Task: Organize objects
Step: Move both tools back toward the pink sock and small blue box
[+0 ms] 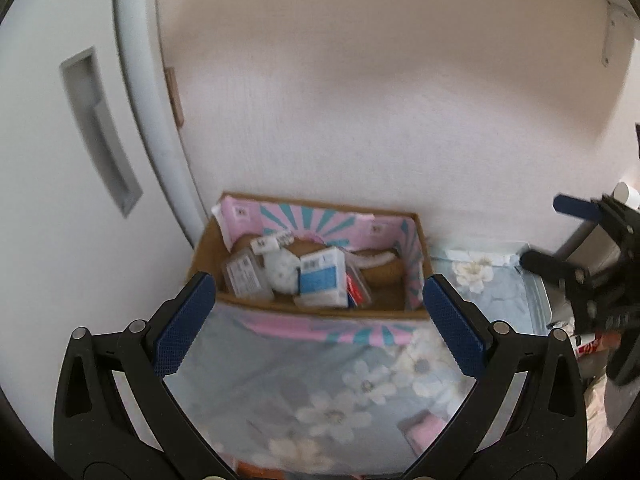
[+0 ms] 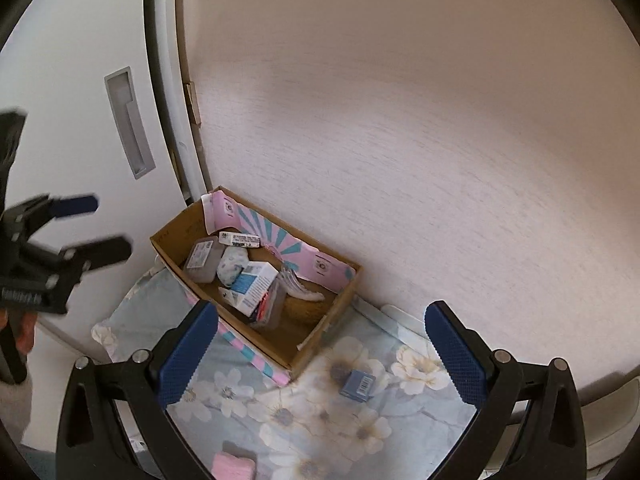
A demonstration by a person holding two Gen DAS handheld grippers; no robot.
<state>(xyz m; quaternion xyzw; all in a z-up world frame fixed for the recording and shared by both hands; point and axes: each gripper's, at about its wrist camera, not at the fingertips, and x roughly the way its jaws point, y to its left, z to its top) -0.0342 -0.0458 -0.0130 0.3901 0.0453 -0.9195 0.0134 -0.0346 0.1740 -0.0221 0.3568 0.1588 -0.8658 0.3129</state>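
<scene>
We note a pale textured wall (image 2: pixel 400 140) behind the work area, a white door (image 1: pixel 60 140) with a recessed handle to one side, and a flowered cloth (image 2: pixel 304 412) covering the surface.

A cardboard box (image 2: pixel 320 336) with pink and teal printed flaps stands on the cloth, pushed into the corner against the wall. It already holds a crowded heap: a white and blue carton (image 2: pixel 253 284), a clear plastic case (image 2: pixel 203 259), a speckled white pouch (image 2: pixel 232 265), a long labelled white box (image 2: pixel 240 239) at the back, a flat case with red contents (image 2: pixel 269 305) and a white ribbed item (image 2: pixel 300 286) at the far end. The right half of the box floor shows bare cardboard.

Outside the box, a small blue box (image 2: pixel 357 385) lies on the cloth just beside the near corner, and a pink pad (image 2: pixel 234 465) lies at the near edge of the cloth.

The left claw (image 1: pixel 316 320) hangs over the cloth in front of the box, its jaws spread wide and holding nothing. The right claw (image 2: pixel 320 352) is likewise spread and empty, with the small blue box lying between its fingers further ahead.

Risks, in our judgement: the small blue box sits low and flat, so a shallow pinch could slip off or drag the loose cloth with it. The heap at the left is unstable; dropping more there could tip items over the low front wall. The two claws work near each other and could collide.
</scene>
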